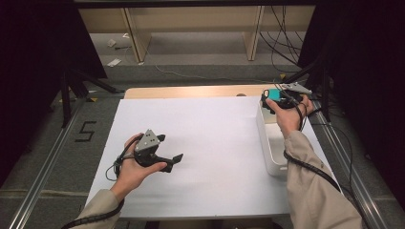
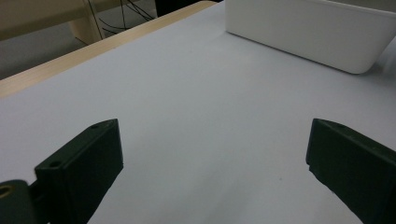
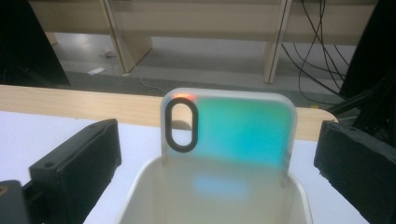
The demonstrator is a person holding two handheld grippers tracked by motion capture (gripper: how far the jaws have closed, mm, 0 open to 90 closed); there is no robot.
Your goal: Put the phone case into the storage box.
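Between my right gripper's [image 3: 217, 158] wide-spread jaws, a teal phone case [image 3: 229, 128] stood upright against the far wall of the white bin [image 3: 140, 186], untouched by either jaw. Over at the left, my left gripper [image 1: 165, 153] hovered low above the white sheet [image 1: 210, 138], jaws wide, holding nothing.

From my remote seat I see the white surface [image 1: 210, 143] evenly and brightly lit from above while the room's edges sink into black, shadows lie soft, both gripper views look slightly hazy, and the teal phone case [image 3: 229, 130] blurs with an orange glare at its top.
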